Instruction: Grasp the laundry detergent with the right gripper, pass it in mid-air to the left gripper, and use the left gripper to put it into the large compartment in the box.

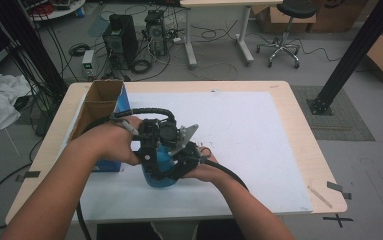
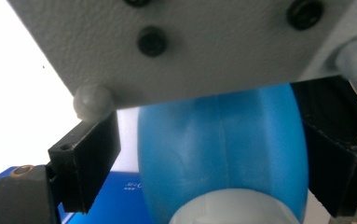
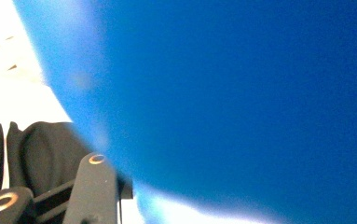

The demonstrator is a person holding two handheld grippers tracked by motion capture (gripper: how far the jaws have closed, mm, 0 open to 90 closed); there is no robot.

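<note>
A blue plastic bottle [image 1: 158, 176] sits tilted on the white sheet in front of the person, with both grippers crowded over it. My right gripper [image 1: 173, 171] comes in from the right and is shut on the bottle's body [image 3: 236, 93]. Its grey three-cornered plate [image 2: 190, 42] spans the top of the left gripper view. My left gripper [image 1: 159, 151] points down over the bottle's upper end. Its jaws straddle the bottle [image 2: 223, 149] just beyond a white cap [image 2: 232, 207]. A gap shows between the bottle and the left-hand jaw.
A tall cardboard box [image 1: 101, 107] with a blue side [image 2: 120, 196] stands at the table's left, touching my left hand. The white sheet [image 1: 249, 135] covers most of the wooden table [image 1: 306, 145]. Computers, cables and a stool stand on the floor beyond.
</note>
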